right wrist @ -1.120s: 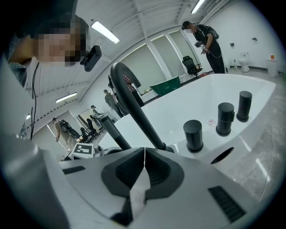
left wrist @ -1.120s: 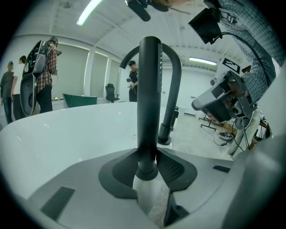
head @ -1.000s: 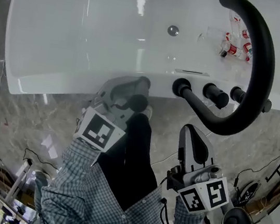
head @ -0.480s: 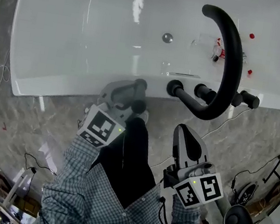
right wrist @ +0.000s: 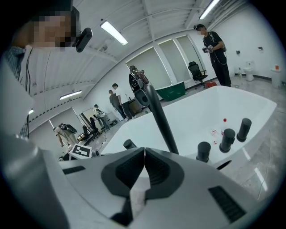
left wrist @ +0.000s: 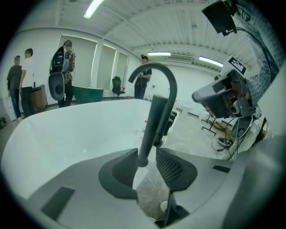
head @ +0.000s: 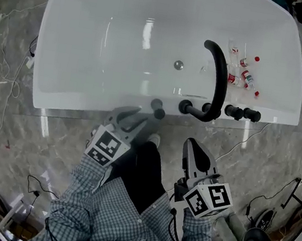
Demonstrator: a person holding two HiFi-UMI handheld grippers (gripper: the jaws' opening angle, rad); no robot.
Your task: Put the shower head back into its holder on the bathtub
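Note:
The black stick-shaped shower head (head: 157, 108) stands upright on the near rim of the white bathtub (head: 86, 95), left of the black knobs. In the left gripper view the shower head (left wrist: 151, 121) rises in line with the gap between the jaws, untouched by either pad. My left gripper (head: 135, 118) (left wrist: 146, 166) is open, just short of it on the floor side. My right gripper (head: 191, 148) (right wrist: 144, 157) is shut with nothing in it, held back from the tub over the marble floor. In the right gripper view the shower head (right wrist: 129, 144) shows small at the left.
A black arched faucet spout (head: 219, 79) (right wrist: 160, 117) curves over the tub from the rim, beside three black knobs (head: 237, 111) (right wrist: 227, 139). Several small red-capped bottles (head: 242, 75) lie in the tub near the drain (head: 178, 65). People stand in the background (left wrist: 20, 85). Cables trail on the floor (head: 276, 188).
My left gripper held the shower head at the rim earlier; now its jaws are open and drawn back from it. The head camera has pulled back, showing the whole tub.

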